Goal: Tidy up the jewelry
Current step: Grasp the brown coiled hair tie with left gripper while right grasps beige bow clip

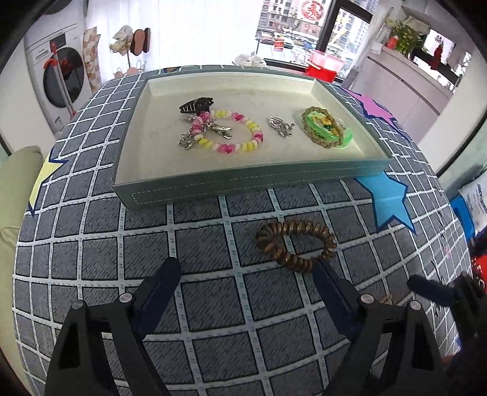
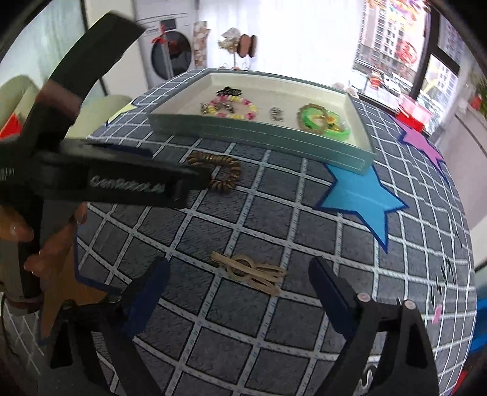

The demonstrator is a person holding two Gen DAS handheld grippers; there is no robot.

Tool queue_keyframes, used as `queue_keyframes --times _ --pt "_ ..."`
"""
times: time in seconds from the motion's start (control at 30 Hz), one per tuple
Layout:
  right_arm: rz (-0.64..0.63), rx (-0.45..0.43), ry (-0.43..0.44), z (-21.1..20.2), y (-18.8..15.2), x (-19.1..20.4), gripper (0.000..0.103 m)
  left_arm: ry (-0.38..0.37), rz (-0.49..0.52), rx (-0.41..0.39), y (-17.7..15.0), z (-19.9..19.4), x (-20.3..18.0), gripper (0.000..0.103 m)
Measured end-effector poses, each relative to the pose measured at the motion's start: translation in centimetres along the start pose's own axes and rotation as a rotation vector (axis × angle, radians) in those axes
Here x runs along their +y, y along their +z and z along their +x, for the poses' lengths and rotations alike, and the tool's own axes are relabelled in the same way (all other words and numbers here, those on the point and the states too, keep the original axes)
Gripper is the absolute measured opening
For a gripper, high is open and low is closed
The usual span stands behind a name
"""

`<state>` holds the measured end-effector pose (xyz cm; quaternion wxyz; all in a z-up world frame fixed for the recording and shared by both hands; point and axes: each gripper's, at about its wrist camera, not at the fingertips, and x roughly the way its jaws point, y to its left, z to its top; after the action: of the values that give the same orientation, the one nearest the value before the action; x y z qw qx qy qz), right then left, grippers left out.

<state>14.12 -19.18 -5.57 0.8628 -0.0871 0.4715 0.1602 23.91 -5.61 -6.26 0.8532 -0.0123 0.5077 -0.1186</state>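
Above the checked tablecloth, both the left gripper and right gripper gape apart, near the brown coil hair tie and tan clip.

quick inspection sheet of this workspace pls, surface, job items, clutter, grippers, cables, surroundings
surface: grid-pattern tablecloth with star shapes, including a blue star.
job's things: tray holds a black hair claw, beaded bracelet, metal charm, green bracelet. Brown coil hair tie and tan clip piece lie on the cloth outside the tray.
clutter: nothing seen.
grippers: left gripper open, near the coil tie; right gripper open around the tan piece, contact unclear.
cables: nothing seen.
surroundings: washing machine, window.
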Motion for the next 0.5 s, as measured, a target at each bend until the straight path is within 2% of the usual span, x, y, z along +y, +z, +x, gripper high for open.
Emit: queue_keyframes --times 0.1,0.2,0.23,0.3,0.37,0.47,0.5 --pt "-0.011 0.016 0.005 0.8 0.1 0.1 0.072 0.000 0.001 -0.002 0.2 0.1 -0.2 0.093" --pt "0.004 0.009 0.010 0.9 -0.1 -0.1 0.067 -0.001 0.006 -0.004 0.3 0.2 -0.5 0.093" --pt "0.007 0.008 0.008 0.8 -0.1 -0.1 0.064 0.000 0.009 -0.005 0.4 0.3 -0.6 0.090" --pt "0.016 0.003 0.006 0.5 -0.1 -0.1 0.044 -0.009 0.016 -0.012 0.4 0.2 -0.9 0.083" --pt "0.036 0.002 0.006 0.4 -0.1 -0.4 0.029 -0.019 0.023 -0.010 0.5 0.1 -1.3 0.078" --pt "0.062 0.000 0.009 0.3 -0.2 -0.8 0.029 -0.028 0.032 -0.008 0.6 0.1 -1.7 0.069" --pt "0.065 -0.001 0.006 0.3 -0.2 -0.7 0.029 -0.038 0.034 -0.008 0.6 0.1 -1.7 0.061"
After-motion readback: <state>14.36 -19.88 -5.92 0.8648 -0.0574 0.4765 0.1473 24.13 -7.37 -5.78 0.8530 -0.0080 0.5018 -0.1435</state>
